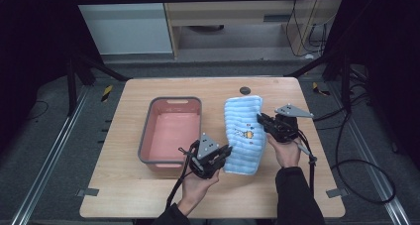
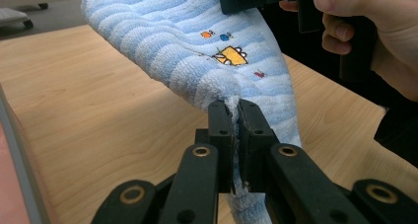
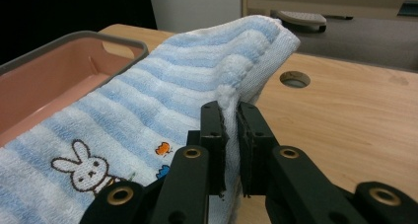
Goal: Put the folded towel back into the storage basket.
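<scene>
- A blue-and-white striped towel lies in the middle of the counter, a little toward its right edge, running from the far side toward the near edge.
- It carries small embroidered pictures: a rabbit shows in the right gripper view, and a yellow shape with small coloured figures in the left gripper view.
- The left gripper is clamped on the towel's near left part; in the left gripper view its jaws are closed with a fold of terry cloth pinched between them, and the cloth rises off the wood there.
- The right gripper has its jaws closed on the towel's right edge, with a doubled fold of cloth between them in the right gripper view.
- The person's left hand and right hand hold the grippers from the near edge.
- A pink basin with a grey rim sits just left of the towel, toward the counter's left side.
- A round hole lies near the far edge, beyond the towel's far end.
</scene>
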The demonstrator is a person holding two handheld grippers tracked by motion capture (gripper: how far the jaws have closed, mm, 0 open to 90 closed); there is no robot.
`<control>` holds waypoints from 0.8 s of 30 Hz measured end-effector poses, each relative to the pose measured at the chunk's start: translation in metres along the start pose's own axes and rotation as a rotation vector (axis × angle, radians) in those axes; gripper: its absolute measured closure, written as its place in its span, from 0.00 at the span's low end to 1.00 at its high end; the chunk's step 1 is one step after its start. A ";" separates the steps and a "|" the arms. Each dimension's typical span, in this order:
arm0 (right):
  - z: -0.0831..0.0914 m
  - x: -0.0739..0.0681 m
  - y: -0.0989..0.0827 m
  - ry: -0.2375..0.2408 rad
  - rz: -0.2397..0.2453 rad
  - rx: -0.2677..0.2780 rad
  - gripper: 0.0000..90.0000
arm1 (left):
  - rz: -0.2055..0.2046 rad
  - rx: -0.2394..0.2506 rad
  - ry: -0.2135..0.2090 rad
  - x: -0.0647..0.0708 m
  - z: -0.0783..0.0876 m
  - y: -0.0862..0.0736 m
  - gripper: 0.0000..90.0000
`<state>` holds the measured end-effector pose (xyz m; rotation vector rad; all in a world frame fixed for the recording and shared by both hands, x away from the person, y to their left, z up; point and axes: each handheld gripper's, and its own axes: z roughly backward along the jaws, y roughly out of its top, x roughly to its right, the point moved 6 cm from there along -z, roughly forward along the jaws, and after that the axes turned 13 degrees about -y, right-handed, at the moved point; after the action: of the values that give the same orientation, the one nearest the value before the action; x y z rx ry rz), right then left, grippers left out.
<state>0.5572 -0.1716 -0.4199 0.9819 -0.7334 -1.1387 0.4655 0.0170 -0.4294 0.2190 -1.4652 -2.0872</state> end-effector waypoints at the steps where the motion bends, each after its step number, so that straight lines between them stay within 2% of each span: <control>1: 0.001 -0.001 0.003 0.000 -0.002 0.003 0.92 | -0.002 0.004 0.002 0.000 0.002 0.002 0.95; 12: 0.008 -0.012 0.032 -0.004 0.011 0.052 0.92 | -0.026 0.047 0.018 -0.004 0.019 0.021 0.95; 24: 0.011 -0.032 0.064 0.006 0.026 0.096 0.92 | -0.054 0.083 0.048 -0.013 0.044 0.038 0.95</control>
<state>0.5641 -0.1363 -0.3573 1.0527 -0.7998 -1.0856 0.4704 0.0506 -0.3800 0.3418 -1.5340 -2.0511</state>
